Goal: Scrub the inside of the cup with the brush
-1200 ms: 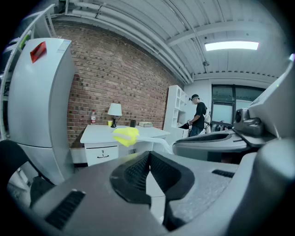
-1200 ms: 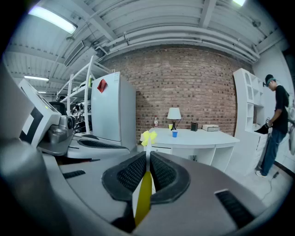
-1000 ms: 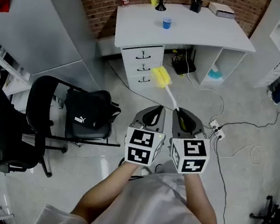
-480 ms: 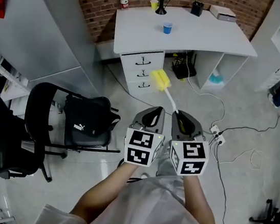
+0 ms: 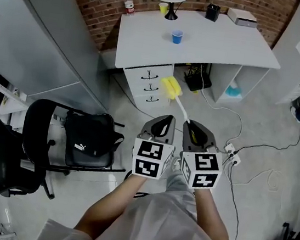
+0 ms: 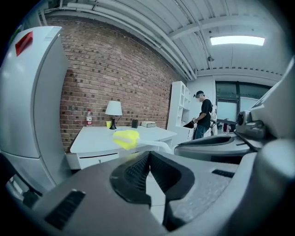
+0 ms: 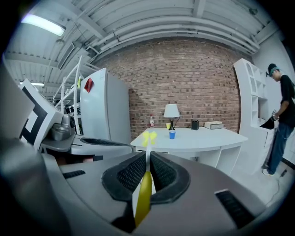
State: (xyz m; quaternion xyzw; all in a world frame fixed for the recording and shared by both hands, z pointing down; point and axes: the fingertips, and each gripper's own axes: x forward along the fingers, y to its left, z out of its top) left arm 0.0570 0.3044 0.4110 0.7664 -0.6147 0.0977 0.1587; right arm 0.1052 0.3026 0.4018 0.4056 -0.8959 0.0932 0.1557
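Nothing scrubbed yet: the right gripper (image 5: 195,131) clamps the brush (image 5: 172,86), the left gripper (image 5: 163,124) is clenched empty, the cup (image 5: 176,36) sits far off on the worktop (image 5: 233,42).

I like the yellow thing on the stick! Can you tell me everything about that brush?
The brush has a soft-looking yellow head, blocky like a sponge, on a thin white stem, with a yellow grip at the back end. The right gripper is shut on that grip, so the brush sticks out ahead of the person, head first, toward the white desk. It hangs in the air above the floor and touches nothing except the gripper's jaws.
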